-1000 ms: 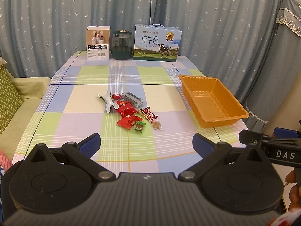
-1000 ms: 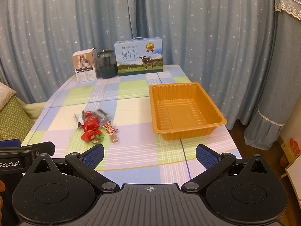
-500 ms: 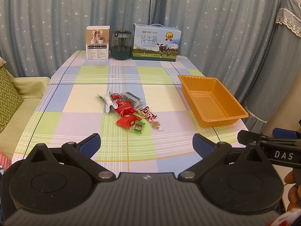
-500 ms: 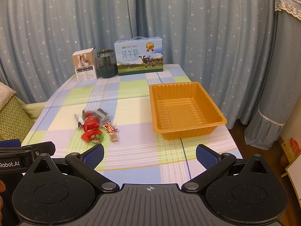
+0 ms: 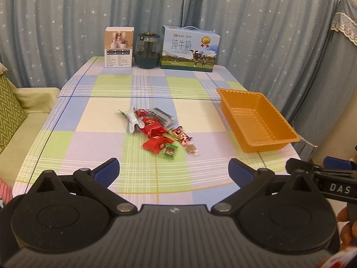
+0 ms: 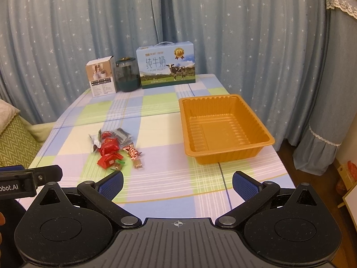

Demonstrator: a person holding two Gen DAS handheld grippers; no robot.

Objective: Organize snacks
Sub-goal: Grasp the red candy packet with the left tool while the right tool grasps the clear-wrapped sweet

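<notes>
Snacks (image 5: 156, 129) lie in a small heap near the middle of the checked surface (image 5: 93, 138), with red packs, a white pack and a dark pack all touching or close together. An orange tray (image 6: 225, 131) sits well apart from them on the right side, with nothing in it. The left tongs (image 5: 173, 171) and the right tongs (image 6: 177, 184) both hang above the near edge, spread wide and holding nothing.

Both wrist views face far curtain — share table (image 5: 107, 120), tray (image 6: 263, 131).
</notes>
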